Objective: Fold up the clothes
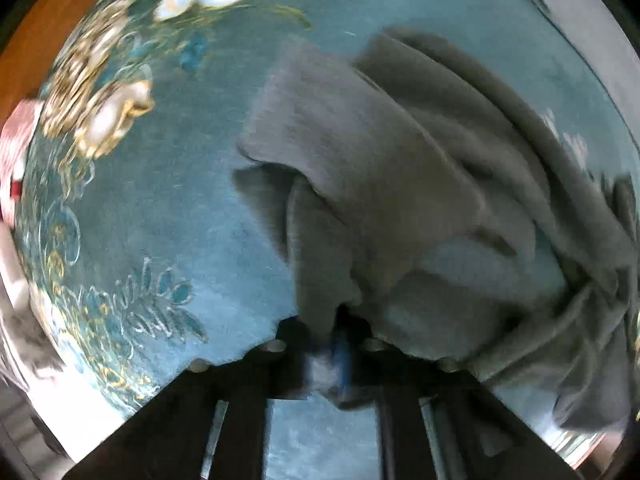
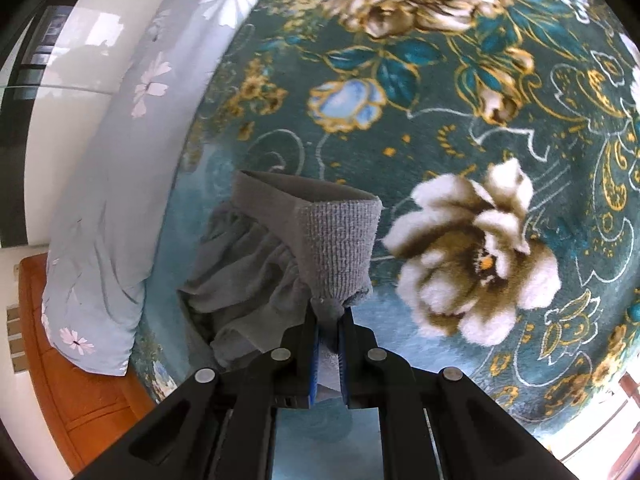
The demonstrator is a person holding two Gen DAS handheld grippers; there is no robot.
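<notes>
A grey knit garment (image 1: 400, 168) hangs crumpled over a teal floral blanket (image 1: 168, 184). My left gripper (image 1: 332, 344) is shut on a bunched edge of the garment, and the cloth spreads up and to the right from the jaws. This view is motion-blurred. In the right wrist view my right gripper (image 2: 329, 320) is shut on the garment's ribbed band (image 2: 336, 240). The band stands up from the jaws as an open loop, and the rest of the grey cloth (image 2: 248, 276) hangs to the left above the blanket (image 2: 440, 120).
A pale blue flowered pillow (image 2: 116, 208) lies along the blanket's left edge. An orange-brown wooden bed frame (image 2: 68, 368) runs beside it, also at top left in the left wrist view (image 1: 44, 28). A white wall (image 2: 80, 60) stands behind.
</notes>
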